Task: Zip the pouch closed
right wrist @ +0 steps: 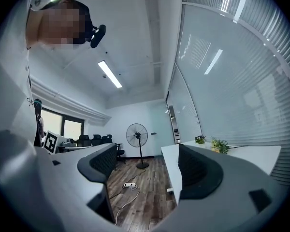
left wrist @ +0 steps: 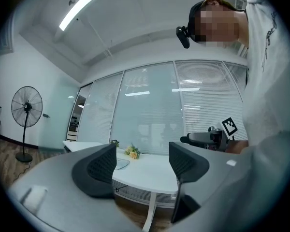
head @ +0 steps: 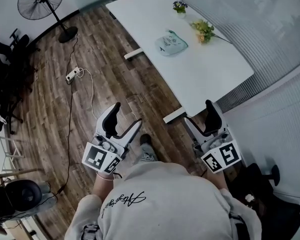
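Observation:
A pale green pouch [head: 170, 43] lies on the white table [head: 210, 74], far ahead of both grippers. I hold my left gripper [head: 127, 115] over the wooden floor, short of the table, jaws open and empty. My right gripper [head: 199, 116] is near the table's near corner, also open and empty. In the left gripper view the open jaws [left wrist: 142, 163] frame the table [left wrist: 150, 170], with the pouch [left wrist: 121, 164] small behind the left pad. The right gripper view looks through its open jaws [right wrist: 147, 166] along the floor beside the table edge [right wrist: 170, 166].
Yellow flowers [head: 204, 30] and a small potted plant [head: 179, 6] sit on the table beyond the pouch. A standing fan [head: 41, 1] and a power strip [head: 72, 74] with a trailing cable are on the floor at left. Dark chairs [head: 2, 69] line the left side.

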Motion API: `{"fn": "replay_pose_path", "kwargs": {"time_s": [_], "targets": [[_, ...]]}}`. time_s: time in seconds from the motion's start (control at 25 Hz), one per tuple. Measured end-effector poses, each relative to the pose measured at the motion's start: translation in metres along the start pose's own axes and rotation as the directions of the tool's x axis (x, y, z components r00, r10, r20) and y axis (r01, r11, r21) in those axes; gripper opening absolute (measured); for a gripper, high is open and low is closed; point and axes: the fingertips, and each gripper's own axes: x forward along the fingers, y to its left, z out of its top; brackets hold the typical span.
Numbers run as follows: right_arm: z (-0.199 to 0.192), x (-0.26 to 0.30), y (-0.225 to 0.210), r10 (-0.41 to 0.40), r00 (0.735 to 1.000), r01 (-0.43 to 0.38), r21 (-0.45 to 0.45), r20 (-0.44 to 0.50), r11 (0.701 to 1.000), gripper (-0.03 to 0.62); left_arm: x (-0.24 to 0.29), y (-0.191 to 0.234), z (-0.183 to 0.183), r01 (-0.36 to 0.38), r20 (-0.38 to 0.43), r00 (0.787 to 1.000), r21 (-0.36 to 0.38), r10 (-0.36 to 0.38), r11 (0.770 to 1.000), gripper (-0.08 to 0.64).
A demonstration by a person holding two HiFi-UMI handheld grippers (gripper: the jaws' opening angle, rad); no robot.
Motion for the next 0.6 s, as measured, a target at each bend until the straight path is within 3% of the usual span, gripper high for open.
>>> {"fn": "replay_pose_path", "kwargs": {"time_s": [0.6], "targets": [[0.000,0.102,-0.042,-0.107,0.994,0.107,0.009,-0.010,0.994,0.383,0.080,0.105,0.005,0.097,-0.011,0.995,-0.012,-0.097,0.995,0.328]]}}
